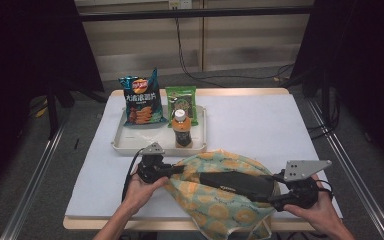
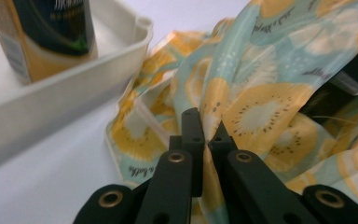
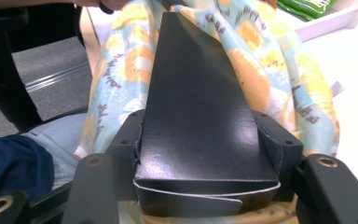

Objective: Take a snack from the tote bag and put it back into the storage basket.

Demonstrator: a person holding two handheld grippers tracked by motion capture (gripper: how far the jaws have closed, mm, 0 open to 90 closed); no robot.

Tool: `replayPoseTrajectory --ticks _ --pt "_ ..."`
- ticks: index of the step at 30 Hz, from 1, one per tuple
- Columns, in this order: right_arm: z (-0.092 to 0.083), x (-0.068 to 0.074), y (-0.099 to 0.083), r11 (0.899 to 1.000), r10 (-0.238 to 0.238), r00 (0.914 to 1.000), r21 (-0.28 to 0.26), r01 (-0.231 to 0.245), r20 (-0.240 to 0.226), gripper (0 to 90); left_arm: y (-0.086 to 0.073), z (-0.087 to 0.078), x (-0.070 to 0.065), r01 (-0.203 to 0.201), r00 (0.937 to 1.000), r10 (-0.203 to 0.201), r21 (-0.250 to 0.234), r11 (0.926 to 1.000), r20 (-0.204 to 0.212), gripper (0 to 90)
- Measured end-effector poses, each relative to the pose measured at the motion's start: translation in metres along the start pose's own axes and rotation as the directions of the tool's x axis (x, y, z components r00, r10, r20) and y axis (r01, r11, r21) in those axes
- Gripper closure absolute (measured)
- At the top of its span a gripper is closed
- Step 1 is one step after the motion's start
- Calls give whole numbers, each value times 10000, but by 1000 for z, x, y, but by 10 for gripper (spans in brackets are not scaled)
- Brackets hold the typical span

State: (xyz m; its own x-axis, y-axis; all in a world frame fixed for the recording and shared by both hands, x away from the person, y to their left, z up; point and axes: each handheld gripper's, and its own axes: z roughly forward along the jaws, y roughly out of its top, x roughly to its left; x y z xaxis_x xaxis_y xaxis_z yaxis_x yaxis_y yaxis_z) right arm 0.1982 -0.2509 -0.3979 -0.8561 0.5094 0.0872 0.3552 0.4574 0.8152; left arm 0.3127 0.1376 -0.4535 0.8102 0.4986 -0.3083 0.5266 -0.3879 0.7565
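Patterned cloth, a fruit-print bag (image 1: 220,197), lies at the table's near edge. The left gripper (image 2: 204,135) has its jaws pinched tight on the bag's rim; the right gripper (image 3: 205,154) clamps a black box (image 1: 237,184) by its end, the box reaching into the bag's mouth. Just behind sits a white tray (image 1: 122,145) with a bottle (image 1: 181,128), chip bag (image 1: 141,97) and green packet (image 1: 182,102).

Your right hand-held gripper (image 3: 205,158) clamps a black cardboard box (image 3: 200,107) with a smooth, faintly glossy face. The printed bag (image 2: 261,102) pinched in your left hand-held gripper (image 2: 208,140) is thin, soft cloth. At 12 o'clock, the tray (image 1: 125,142) looks smooth plastic; the chip packet (image 1: 141,100) is glossy.
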Motion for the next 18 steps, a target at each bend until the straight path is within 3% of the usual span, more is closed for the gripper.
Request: replayPoseTrajectory --ticks 5,9,11,18 --pt "-1 0 1 9998 -33 10000 -173 33 -35 435 -2 5 -3 -2 9999 0 108 9999 170 900" --pt "0 1 1 9993 -21 9996 -368 10 -295 435 6 3 -1 317 9991 -298 -620 9976 306 900" --pt "0 2 3 9993 -47 9994 -376 33 -351 435 9 4 -1 195 9988 -161 -724 9972 470 898" --pt "3 4 5 9990 -133 9992 -440 116 -389 435 4 15 -7 -14 9992 17 -77 10000 390 897"
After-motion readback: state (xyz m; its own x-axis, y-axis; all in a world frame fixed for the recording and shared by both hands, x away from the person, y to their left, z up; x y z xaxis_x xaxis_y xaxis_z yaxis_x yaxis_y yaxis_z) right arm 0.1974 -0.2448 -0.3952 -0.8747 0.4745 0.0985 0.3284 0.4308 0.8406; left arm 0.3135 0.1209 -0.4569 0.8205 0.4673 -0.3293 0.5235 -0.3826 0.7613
